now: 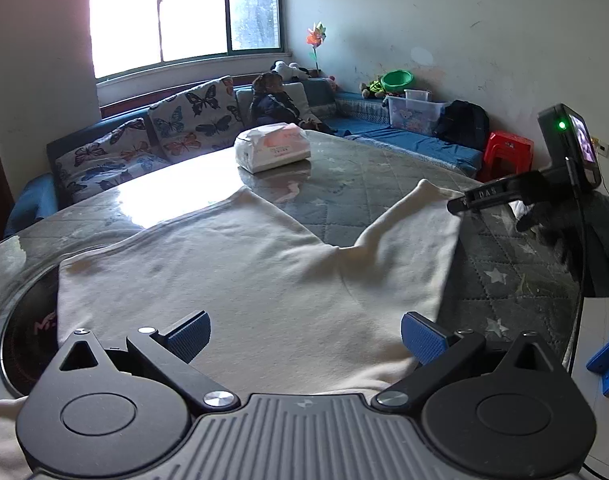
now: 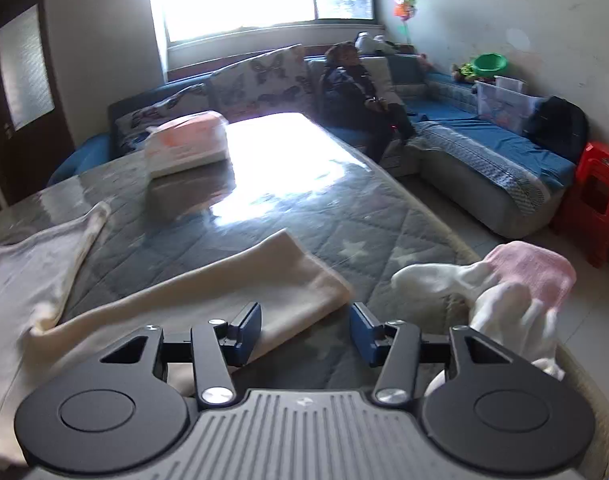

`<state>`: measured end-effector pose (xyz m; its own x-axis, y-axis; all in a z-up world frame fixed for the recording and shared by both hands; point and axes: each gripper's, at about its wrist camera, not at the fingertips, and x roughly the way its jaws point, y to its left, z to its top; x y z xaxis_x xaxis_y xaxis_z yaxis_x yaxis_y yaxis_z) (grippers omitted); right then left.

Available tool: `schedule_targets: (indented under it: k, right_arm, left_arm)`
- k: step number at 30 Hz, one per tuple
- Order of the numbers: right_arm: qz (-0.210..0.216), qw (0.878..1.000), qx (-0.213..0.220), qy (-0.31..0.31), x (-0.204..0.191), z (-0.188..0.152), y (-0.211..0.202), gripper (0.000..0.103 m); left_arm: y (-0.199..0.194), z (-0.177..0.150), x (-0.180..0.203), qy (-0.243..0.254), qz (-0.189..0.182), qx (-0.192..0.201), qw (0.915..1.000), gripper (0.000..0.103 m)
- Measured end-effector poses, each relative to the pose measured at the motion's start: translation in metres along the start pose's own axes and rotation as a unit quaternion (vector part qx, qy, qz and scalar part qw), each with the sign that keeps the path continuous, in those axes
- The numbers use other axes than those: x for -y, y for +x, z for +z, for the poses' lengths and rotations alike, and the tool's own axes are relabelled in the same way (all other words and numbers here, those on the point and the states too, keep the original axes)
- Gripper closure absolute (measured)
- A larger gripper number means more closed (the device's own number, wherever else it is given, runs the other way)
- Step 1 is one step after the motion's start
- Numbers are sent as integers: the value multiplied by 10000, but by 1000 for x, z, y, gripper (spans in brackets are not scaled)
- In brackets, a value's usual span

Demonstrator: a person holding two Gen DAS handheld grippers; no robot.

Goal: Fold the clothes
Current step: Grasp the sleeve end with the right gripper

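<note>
A cream garment (image 1: 232, 280) lies spread flat on the glass-topped table (image 1: 384, 196), two leg-like ends pointing away. My left gripper (image 1: 304, 336) is open just above its near part, blue pads (image 1: 422, 338) apart, holding nothing. My right gripper (image 2: 306, 334) is open, its left pad (image 2: 246, 334) over the end of the garment's right leg (image 2: 240, 284). It also shows in the left wrist view (image 1: 456, 206) at the right leg's edge, held by a gloved hand.
A wrapped tissue pack (image 1: 272, 148) sits at the table's far side. A white and pink cloth pile (image 2: 504, 292) lies at the table's right edge. A sofa (image 2: 484, 152) with a seated child (image 2: 356, 88), a red stool (image 2: 596, 200) and a round cooktop (image 1: 28, 328) surround.
</note>
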<state>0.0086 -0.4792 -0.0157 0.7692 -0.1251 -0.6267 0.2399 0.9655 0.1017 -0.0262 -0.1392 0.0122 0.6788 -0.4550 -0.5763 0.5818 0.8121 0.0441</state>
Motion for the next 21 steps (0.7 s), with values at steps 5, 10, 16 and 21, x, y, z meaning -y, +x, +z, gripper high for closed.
schedule_targets:
  k: [5,10,16,21]
  right_arm:
    - [-166,9998,77,-33,-2,0,7,67]
    - [-189,9997,143,52,0,2,9,91]
    - [-9,9991,390,167,6,5,-8,97]
    - [29,9984,528,204,11,5,-20,97]
  left_arm:
    - [5,0,4,-3,-33,-74,10000,0]
    - [7,0,4,-24,1,-109,9999,0]
    - [15,3,4,-3,98,-121,9999,0]
    - [29,2,11,157,199,-240,9994,0]
